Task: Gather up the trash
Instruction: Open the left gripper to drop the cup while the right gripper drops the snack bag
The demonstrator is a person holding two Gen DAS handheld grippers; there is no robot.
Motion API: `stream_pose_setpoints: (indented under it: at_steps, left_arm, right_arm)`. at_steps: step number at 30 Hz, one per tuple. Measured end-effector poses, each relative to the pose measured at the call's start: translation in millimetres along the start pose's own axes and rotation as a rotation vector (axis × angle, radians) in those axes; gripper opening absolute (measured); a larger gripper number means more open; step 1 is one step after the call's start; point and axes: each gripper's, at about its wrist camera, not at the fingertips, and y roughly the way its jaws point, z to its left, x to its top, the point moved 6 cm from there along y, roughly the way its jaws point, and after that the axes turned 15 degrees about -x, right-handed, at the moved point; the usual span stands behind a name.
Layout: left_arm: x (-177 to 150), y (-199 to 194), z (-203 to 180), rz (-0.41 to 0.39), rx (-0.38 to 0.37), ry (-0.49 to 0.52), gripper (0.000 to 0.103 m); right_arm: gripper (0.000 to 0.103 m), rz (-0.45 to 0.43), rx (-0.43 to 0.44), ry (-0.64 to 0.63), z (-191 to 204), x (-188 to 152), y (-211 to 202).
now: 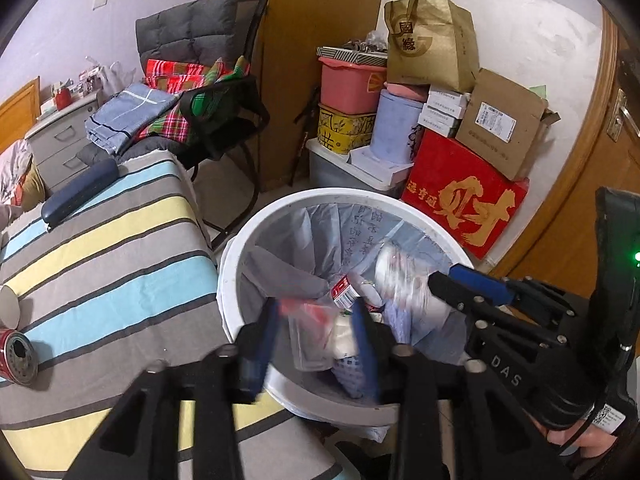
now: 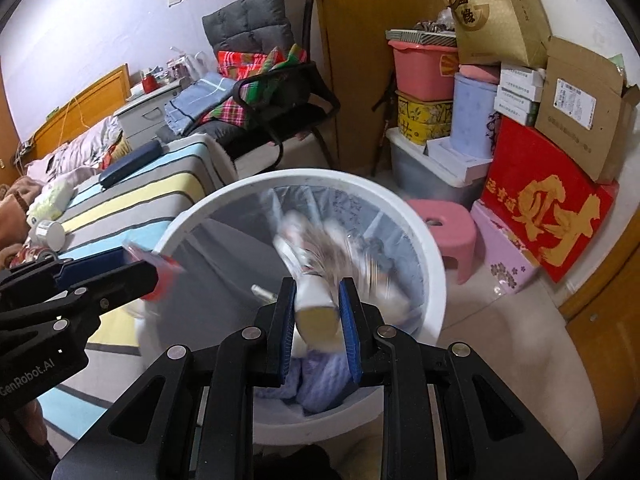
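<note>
A white round trash bin (image 1: 234, 264) with a grey liner stands beside the striped bed; it also shows in the right wrist view (image 2: 436, 264). My left gripper (image 1: 316, 316) hangs over the bin with its jaws apart, and a blurred clear and red plastic wrapper (image 1: 308, 320) lies between them, falling or loose. My right gripper (image 2: 318, 300) is over the bin, shut on a blurred crumpled white package (image 2: 316, 300). The right gripper also shows in the left wrist view (image 1: 440, 280), and the left one in the right wrist view (image 2: 152, 270). A small bottle (image 1: 346, 290) lies in the bin.
A red can (image 1: 16, 354) and a paper cup (image 1: 10, 306) lie on the striped bed (image 1: 120, 248). A black chair (image 1: 224, 120) piled with cloth stands behind. Stacked boxes (image 1: 464, 204) and a pink stool (image 2: 448, 224) crowd the right side by a wooden door.
</note>
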Motion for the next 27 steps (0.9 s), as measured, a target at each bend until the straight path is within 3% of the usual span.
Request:
stream_pose_setpoints:
  at_steps: [7, 13, 27]
  left_arm:
    - [-4, -4, 5, -0.003, 0.011, -0.010, 0.052]
    - [-8, -21, 12, -0.027, 0.026, -0.027, 0.052]
    - [-23, -78, 30, -0.097, 0.094, -0.046, 0.052]
  right_arm:
    - [0.026, 0.004, -0.019, 0.020, -5, -1, 0]
    - [0.040, -0.008, -0.008, 0.027, -1, 0, -6]
    - [0.040, -0.047, 0.033, 0.017, 24, 1, -30]
